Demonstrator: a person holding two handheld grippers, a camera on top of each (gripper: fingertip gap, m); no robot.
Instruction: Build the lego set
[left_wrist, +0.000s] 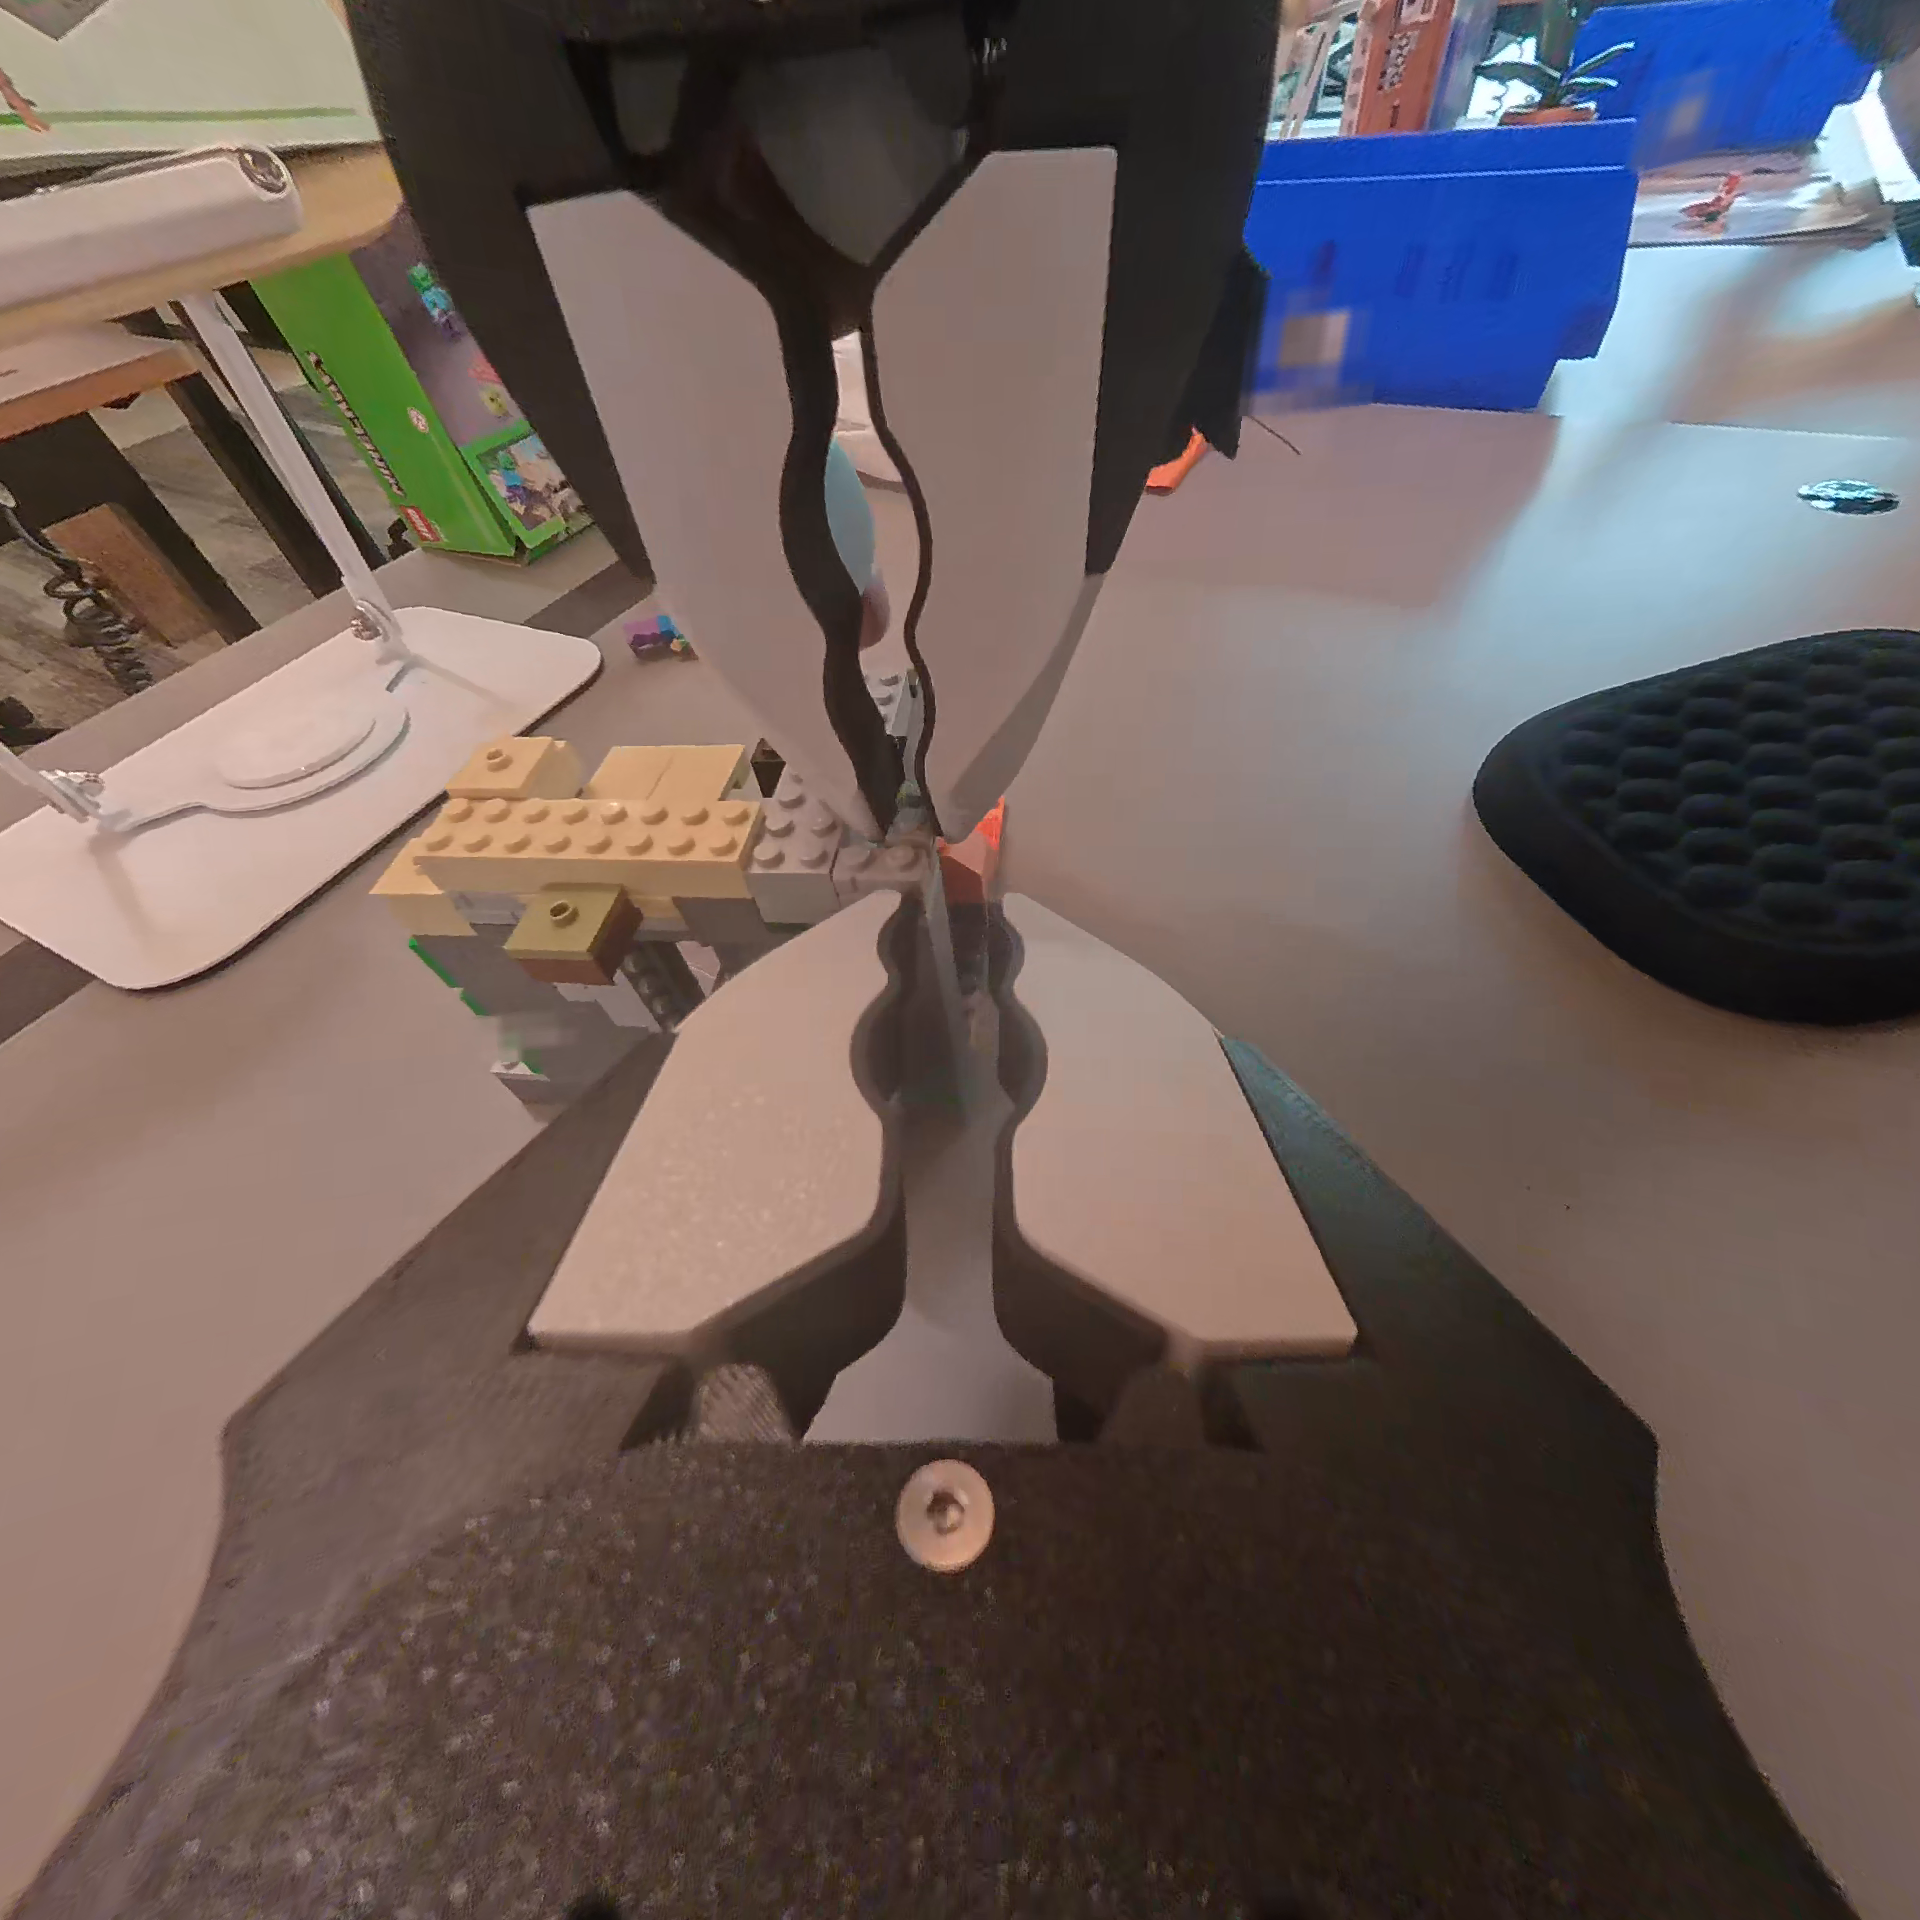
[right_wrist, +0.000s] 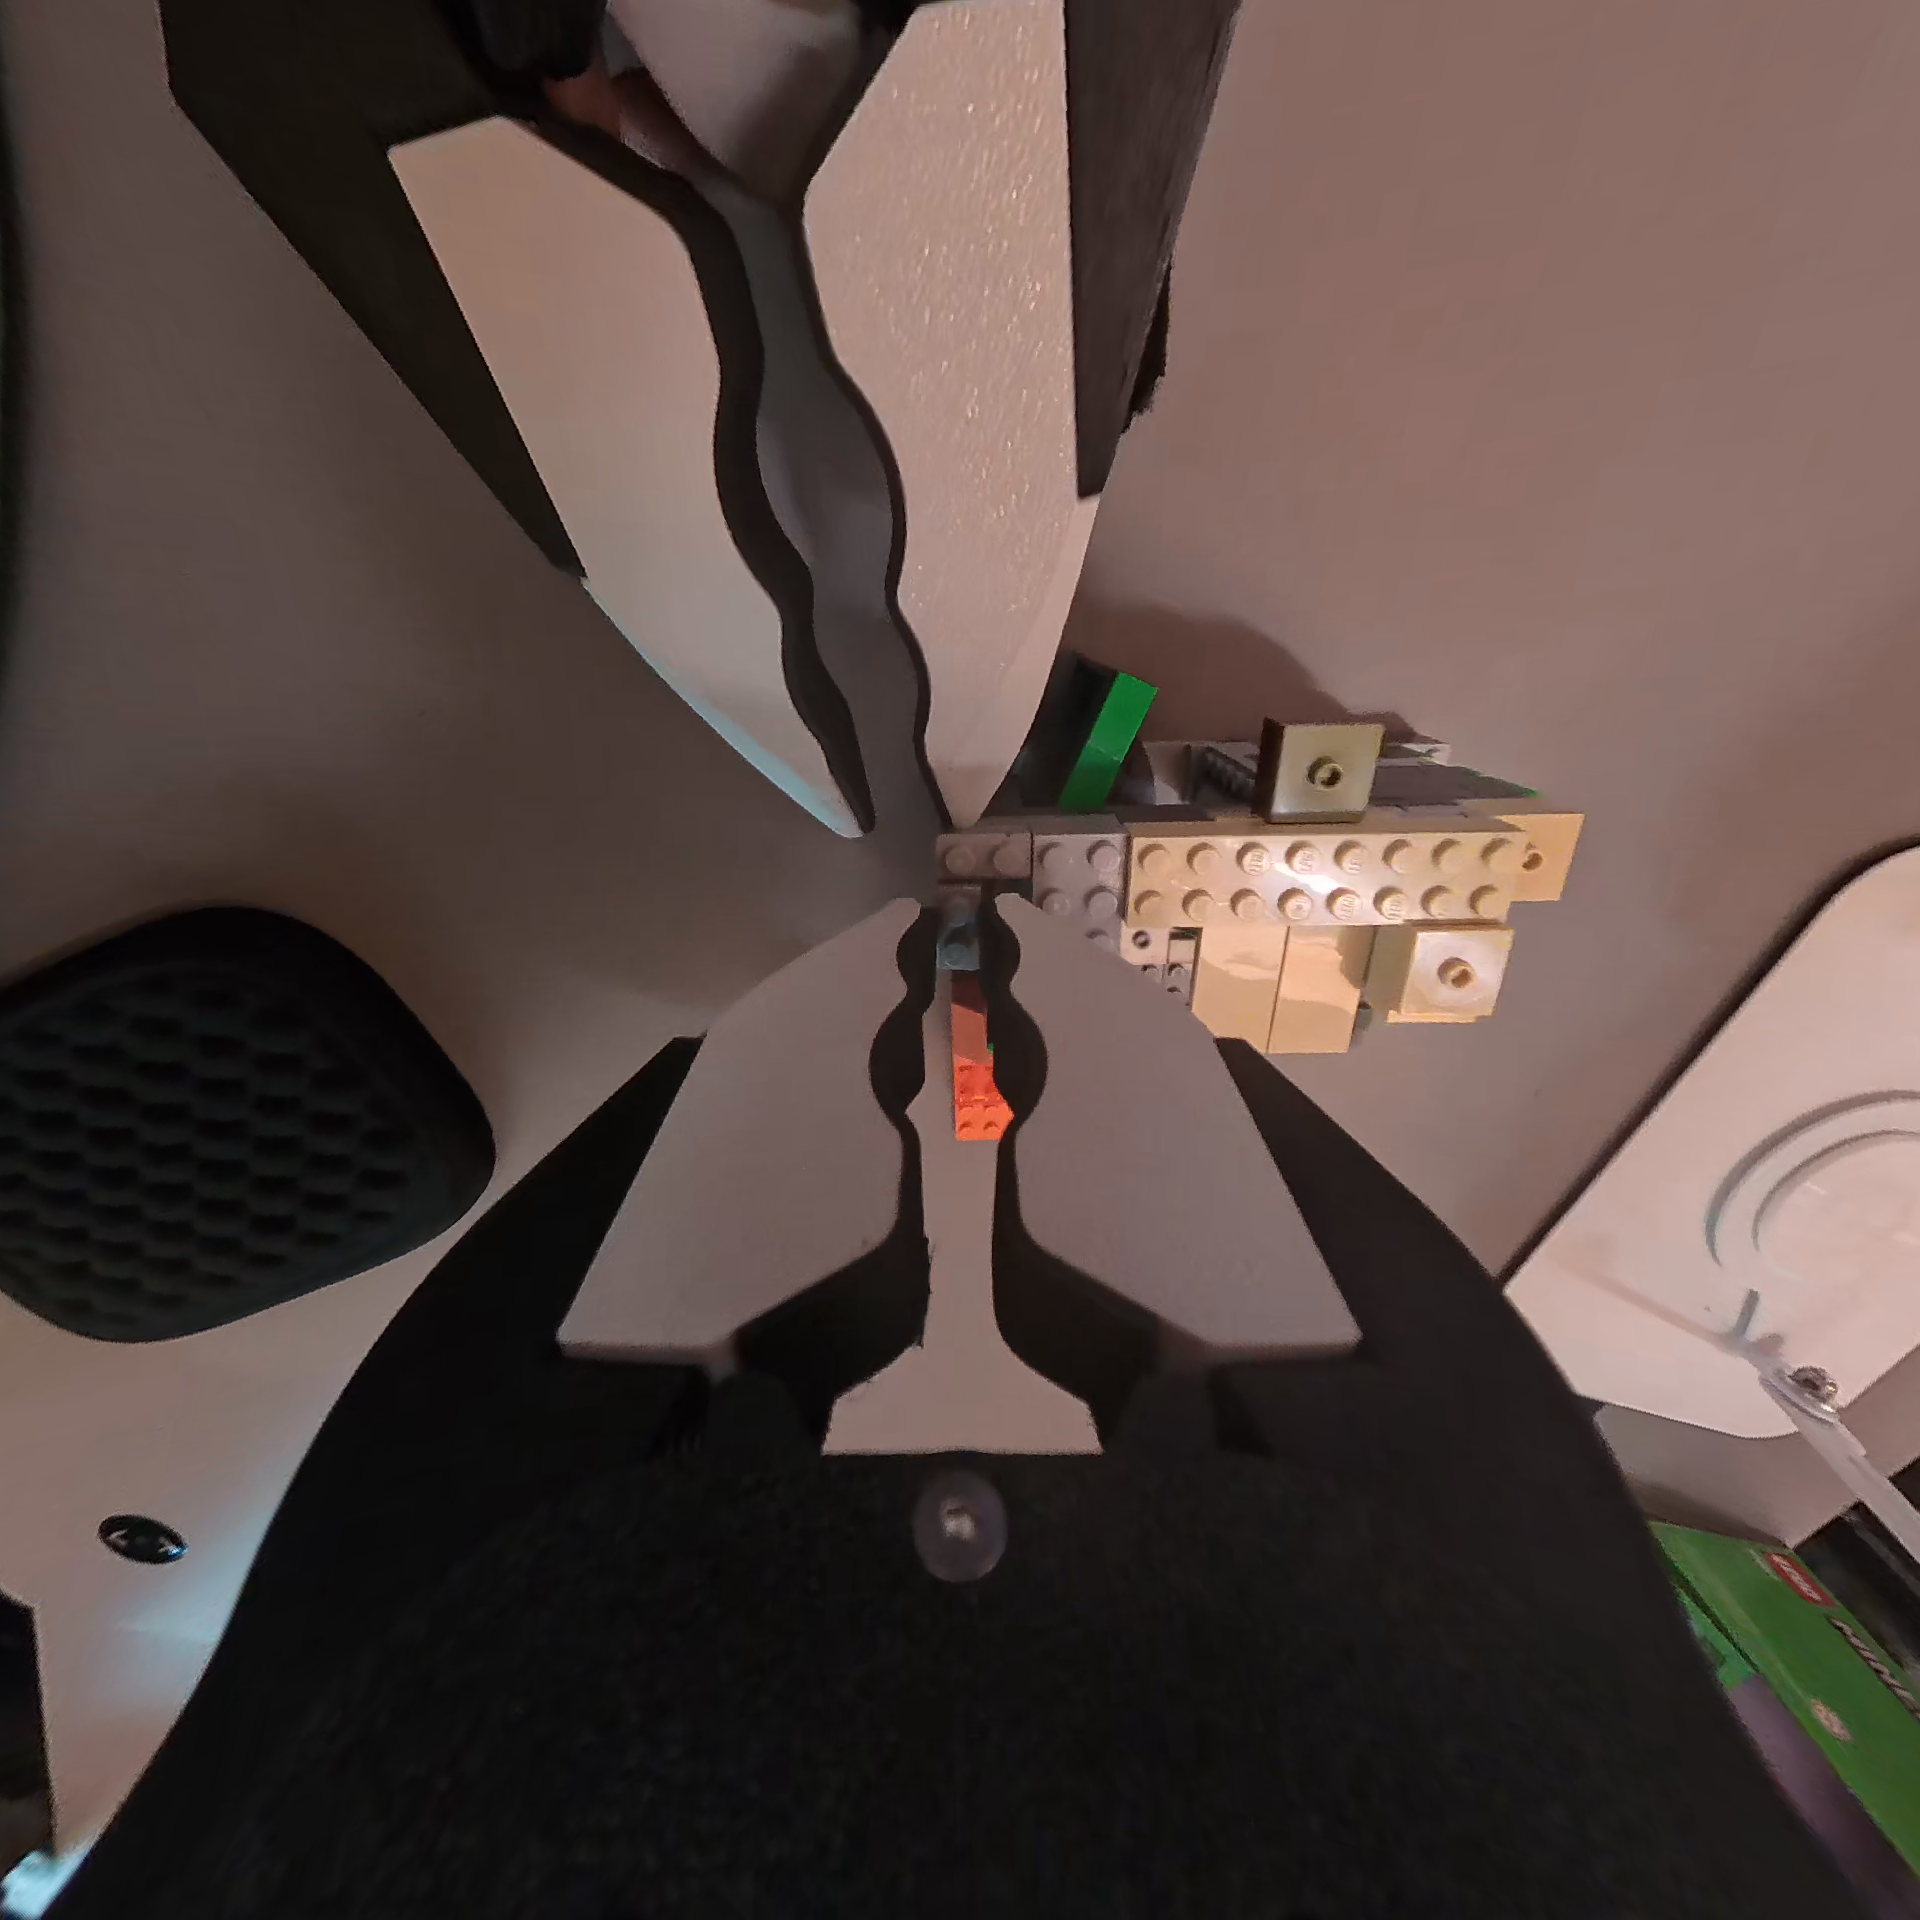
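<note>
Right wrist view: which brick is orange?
The little studded brick just below the model's grey end in the picture. The other bricks are tan, grey, olive or green.

Grey table (left_wrist: 1455, 727) bears brick model (left_wrist: 582, 831), white lamp base (left_wrist: 260, 769), black cushion (left_wrist: 1725, 821)

My two claws meet at one end of a brick model (left_wrist: 582, 883) standing on the grey table (left_wrist: 1351, 831). Its top is a long tan studded plate (right_wrist: 1320, 878) lying flat, joined to grey studded bricks (right_wrist: 1081, 873) at the claw end; olive single-stud pieces project from its sides, and green and grey layers lie beneath. My right gripper (right_wrist: 961, 914) is nipped on a small grey piece (right_wrist: 958, 940) at that end, an orange brick (right_wrist: 979, 1101) below it. My left gripper (left_wrist: 920, 894) is nearly closed about the same corner; contact is unclear.
</note>
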